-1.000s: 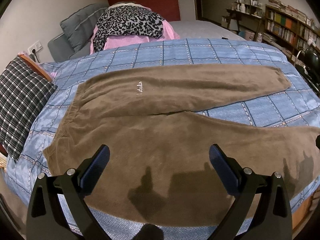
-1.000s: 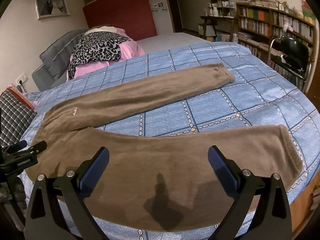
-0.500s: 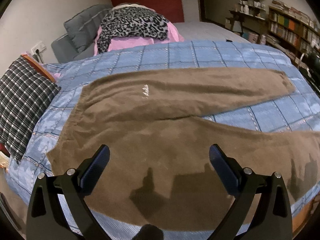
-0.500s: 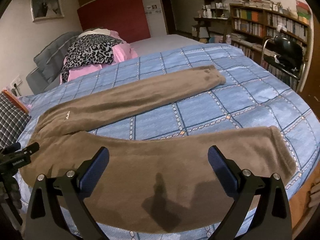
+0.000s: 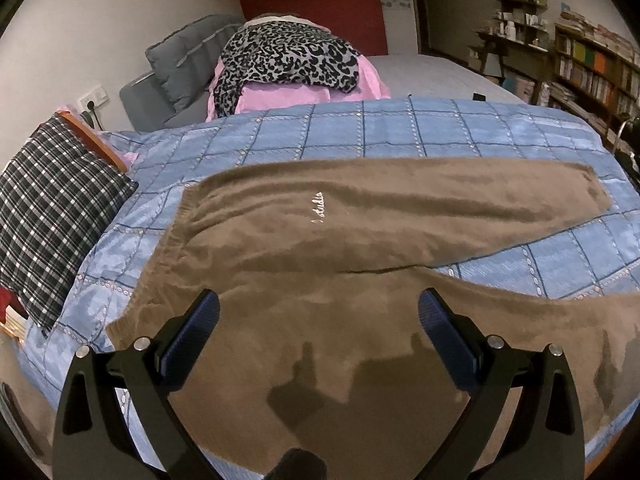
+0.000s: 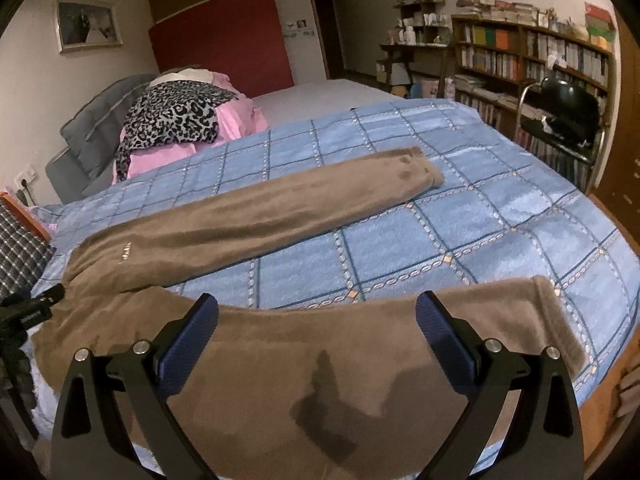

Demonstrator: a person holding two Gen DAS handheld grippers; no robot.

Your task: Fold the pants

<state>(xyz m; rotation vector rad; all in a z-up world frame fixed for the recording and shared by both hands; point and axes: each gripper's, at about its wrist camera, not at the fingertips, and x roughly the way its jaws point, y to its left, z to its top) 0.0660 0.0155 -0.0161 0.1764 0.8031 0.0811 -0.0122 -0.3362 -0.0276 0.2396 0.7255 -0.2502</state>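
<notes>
Brown fleece pants (image 5: 360,240) lie flat on a blue checked bedspread (image 5: 400,132), waistband to the left, both legs spread apart toward the right. My left gripper (image 5: 318,312) hovers open above the near leg close to the waist. In the right wrist view the pants (image 6: 248,224) stretch across the bed, the far leg's cuff (image 6: 416,168) at mid-bed and the near leg's cuff (image 6: 556,320) at the right edge. My right gripper (image 6: 316,316) hangs open over the near leg, nothing between its fingers. Part of the left gripper (image 6: 36,312) shows at the far left there.
A plaid pillow (image 5: 52,208) lies at the bed's left end. A pile of pink and leopard-print cloth (image 5: 288,68) and a grey cushion (image 5: 184,60) sit behind the bed. Bookshelves (image 6: 532,60) and a black chair (image 6: 568,120) stand to the right.
Both grippers have drifted a little, so the pants sit slightly lower and larger in each view. The pants themselves have not moved, and both grippers stay open.
</notes>
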